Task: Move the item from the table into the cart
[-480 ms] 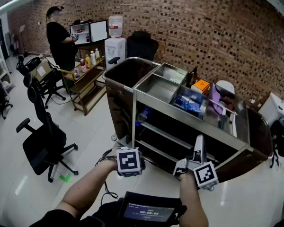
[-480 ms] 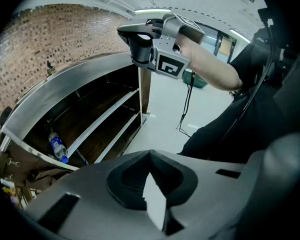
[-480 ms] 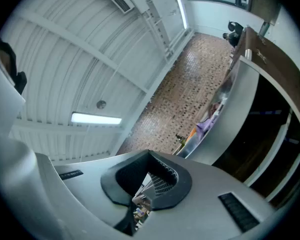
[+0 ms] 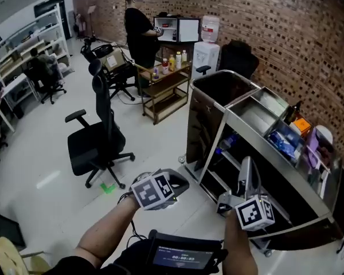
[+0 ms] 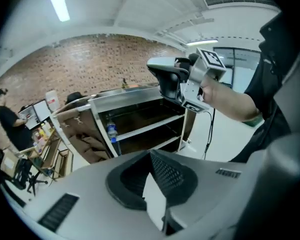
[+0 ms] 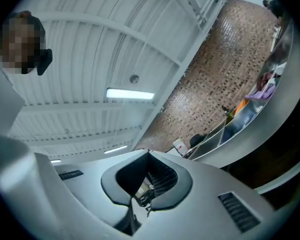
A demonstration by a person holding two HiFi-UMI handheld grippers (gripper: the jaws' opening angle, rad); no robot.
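The steel cart (image 4: 236, 117) stands at the right of the head view, with open trays on top and bare shelves below. Its trays hold a blue packet (image 4: 283, 140), an orange item (image 4: 303, 125) and a purple item (image 4: 311, 145). My left gripper (image 4: 183, 183) hovers low in front of the cart, jaws shut and empty, pointing right. My right gripper (image 4: 245, 162) points upward beside the cart, also shut and empty. In the left gripper view the shut left gripper (image 5: 151, 152) faces the cart (image 5: 135, 115), a water bottle (image 5: 111, 132) on its shelf, and the right gripper's body. The right gripper (image 6: 149, 154) faces the ceiling.
A black office chair (image 4: 97, 136) stands on the white floor to the left. A wooden table (image 4: 167, 83) with several bottles is behind the cart, beside a standing person (image 4: 140, 30) and a water dispenser (image 4: 208, 42). Shelving (image 4: 23, 56) lines the far left.
The head view has swung to the left, so the cart now sits farther right and more of the room shows. Both grippers stay low, shut and empty.
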